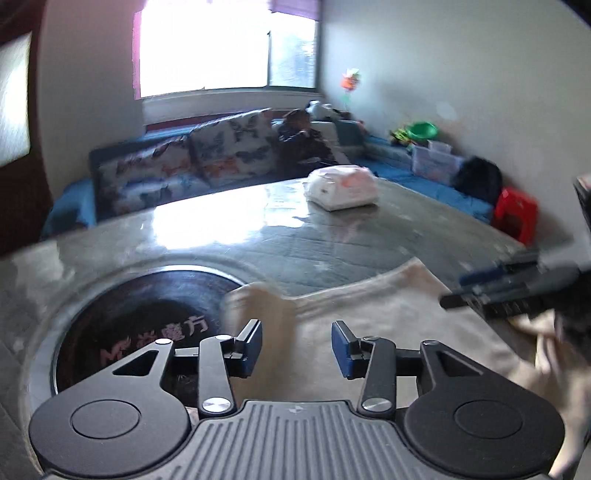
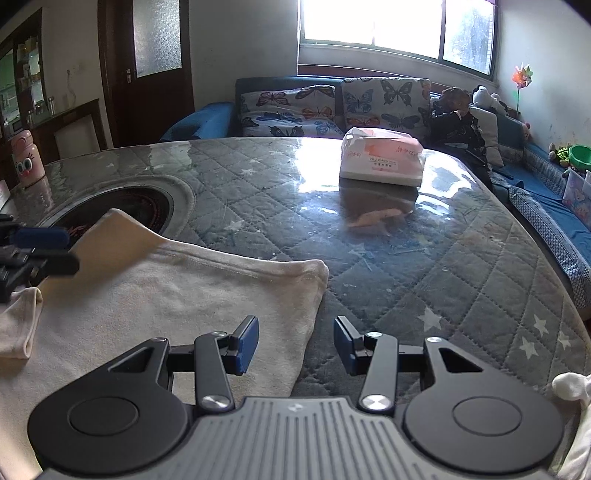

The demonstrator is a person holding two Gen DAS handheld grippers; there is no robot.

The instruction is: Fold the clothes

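Black linkage claw [image 2: 295, 345], blue pads [image 2: 248, 343], silver screws, ribbed grey base.

Soft matt cream knit garment [image 2: 155, 295] on glossy plastic-covered quilted cloth tbl [image 2: 406, 258].

Daylight pours in from the window [image 2: 399, 26] far ahead of each hand-held gripper, blown out to plain white, and it throws strong glare across the glossy bench [image 2: 461, 258] in front. The left wrist view is smeared by motion blur, worst toward its right side, while the right wrist view is sharp. Both bend and darken at the corners.
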